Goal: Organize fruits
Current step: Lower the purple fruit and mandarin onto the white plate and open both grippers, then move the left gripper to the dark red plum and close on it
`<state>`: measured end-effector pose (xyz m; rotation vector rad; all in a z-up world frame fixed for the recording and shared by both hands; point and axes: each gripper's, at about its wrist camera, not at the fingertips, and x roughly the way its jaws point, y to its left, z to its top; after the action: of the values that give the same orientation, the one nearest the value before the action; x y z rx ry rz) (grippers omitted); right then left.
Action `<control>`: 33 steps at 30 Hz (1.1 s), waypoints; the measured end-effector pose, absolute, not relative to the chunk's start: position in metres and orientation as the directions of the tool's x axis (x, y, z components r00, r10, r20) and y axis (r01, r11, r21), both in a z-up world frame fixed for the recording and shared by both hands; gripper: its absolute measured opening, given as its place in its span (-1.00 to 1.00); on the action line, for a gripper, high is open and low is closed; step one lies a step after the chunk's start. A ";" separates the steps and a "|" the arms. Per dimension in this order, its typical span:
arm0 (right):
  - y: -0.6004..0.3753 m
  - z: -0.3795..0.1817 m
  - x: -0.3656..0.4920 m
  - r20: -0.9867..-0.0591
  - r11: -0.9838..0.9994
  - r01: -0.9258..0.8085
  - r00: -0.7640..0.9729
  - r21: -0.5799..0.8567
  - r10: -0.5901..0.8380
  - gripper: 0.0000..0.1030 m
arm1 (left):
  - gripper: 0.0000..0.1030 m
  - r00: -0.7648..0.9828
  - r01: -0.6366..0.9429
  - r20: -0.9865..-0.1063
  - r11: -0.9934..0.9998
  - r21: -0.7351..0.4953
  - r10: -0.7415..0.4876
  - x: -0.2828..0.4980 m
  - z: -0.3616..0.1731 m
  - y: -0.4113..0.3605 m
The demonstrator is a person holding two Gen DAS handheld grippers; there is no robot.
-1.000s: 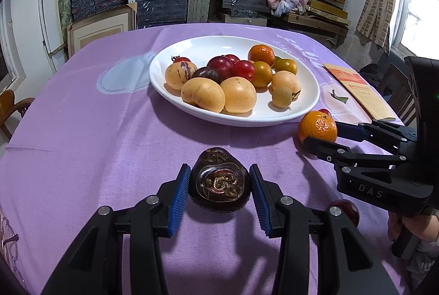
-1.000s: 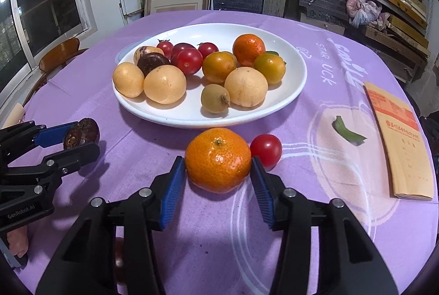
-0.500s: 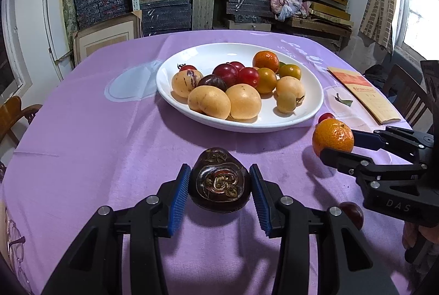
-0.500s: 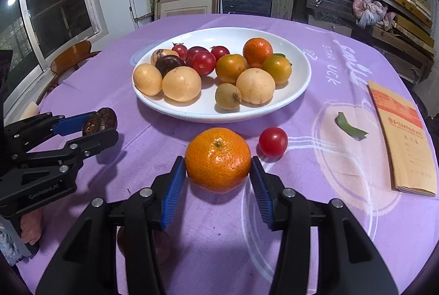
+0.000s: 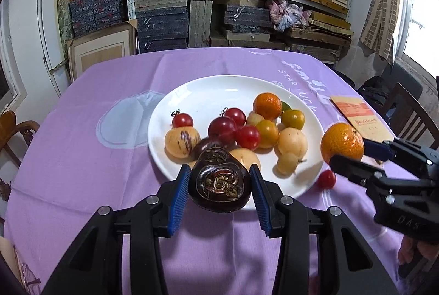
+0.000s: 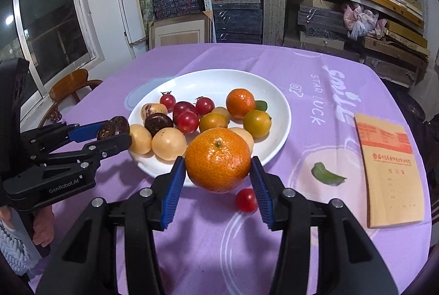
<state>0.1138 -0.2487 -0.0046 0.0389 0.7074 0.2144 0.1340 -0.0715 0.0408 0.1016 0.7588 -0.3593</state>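
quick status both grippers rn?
Left gripper: closed on the dark purple fruit.
Right gripper: closed on the mandarin.

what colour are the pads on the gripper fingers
Blue, ribbed pads on black fingers; clearest in the right wrist view, where they clamp the orange mandarin.

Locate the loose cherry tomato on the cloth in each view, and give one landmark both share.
Left wrist: cherry tomato right of centre, on the cloth just off the plate's near-right rim.
Right wrist: cherry tomato low centre, under the held orange.
Shared landmark: the white plate.
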 end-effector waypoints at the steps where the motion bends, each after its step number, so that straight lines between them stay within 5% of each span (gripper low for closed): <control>1: -0.247 -0.005 0.123 -0.643 0.978 -0.178 0.738 0.108 0.205 -0.08 | -0.14 0.666 0.344 -0.692 0.938 -0.048 -0.279 0.145 0.042 -0.075; 7: -0.232 -0.018 0.171 -0.680 0.977 -0.191 0.704 0.095 0.204 -0.06 | -0.10 0.649 0.303 -0.718 0.951 -0.058 -0.251 0.196 0.036 -0.089; 11: -0.239 -0.018 0.163 -0.651 0.975 -0.187 0.727 0.119 0.219 0.11 | 0.35 0.663 0.263 -0.706 0.961 -0.092 -0.249 0.196 0.036 -0.075; 16: -0.262 -0.014 0.131 -0.621 0.970 -0.179 0.745 0.162 0.242 0.16 | 0.35 0.669 0.263 -0.696 0.959 -0.107 -0.262 0.176 0.042 -0.059; 20: -0.284 -0.019 0.100 -0.606 0.972 -0.145 0.761 0.185 0.229 0.40 | 0.35 0.663 0.289 -0.698 0.953 -0.093 -0.270 0.142 0.041 -0.053; 33: -0.335 -0.028 0.066 -0.579 0.947 -0.075 0.775 0.311 0.252 0.55 | 0.35 0.610 0.503 -0.730 0.863 0.054 -0.309 0.016 0.003 -0.101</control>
<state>0.0662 -0.3350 -0.0277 0.2791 0.6622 0.1795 0.0155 -0.1011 0.0032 0.2658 0.7855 -0.4752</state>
